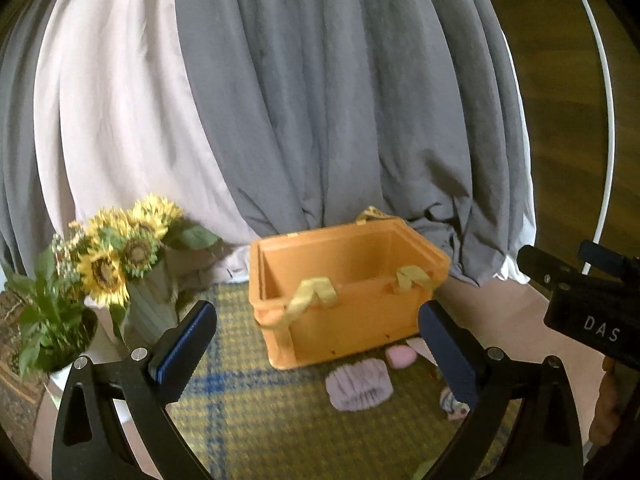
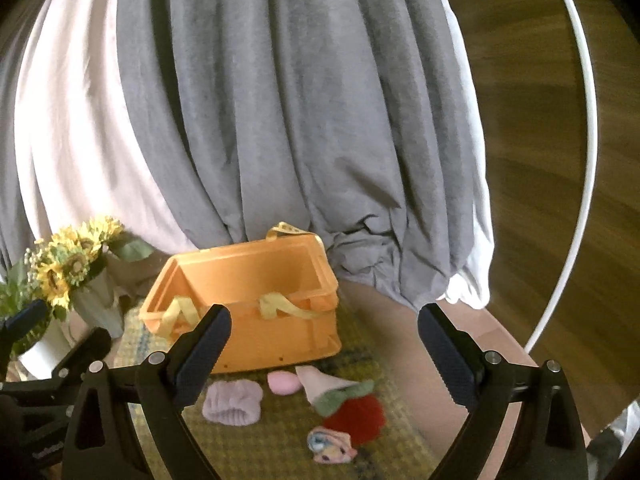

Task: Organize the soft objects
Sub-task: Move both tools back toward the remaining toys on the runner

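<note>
An orange crate (image 1: 344,300) (image 2: 256,320) with yellow strap handles stands open and looks bare inside on a yellow-blue checked mat (image 1: 256,412) (image 2: 280,436). In front of it lie a lilac knitted piece (image 1: 359,385) (image 2: 233,403), a pink soft lump (image 1: 400,357) (image 2: 283,383), a red-and-green plush flower (image 2: 352,408) with a pale cone wrap, and a small pastel cloth (image 2: 330,445). My left gripper (image 1: 320,328) is open above the mat, short of the crate. My right gripper (image 2: 324,340) is open too, above the soft things.
A vase of sunflowers (image 1: 124,256) (image 2: 68,268) and a potted green plant (image 1: 48,320) stand left of the crate. Grey and white curtains (image 1: 304,100) hang behind. A white hoop (image 2: 580,160) leans against a wooden wall at the right. The other gripper's body (image 1: 592,304) shows at the right edge.
</note>
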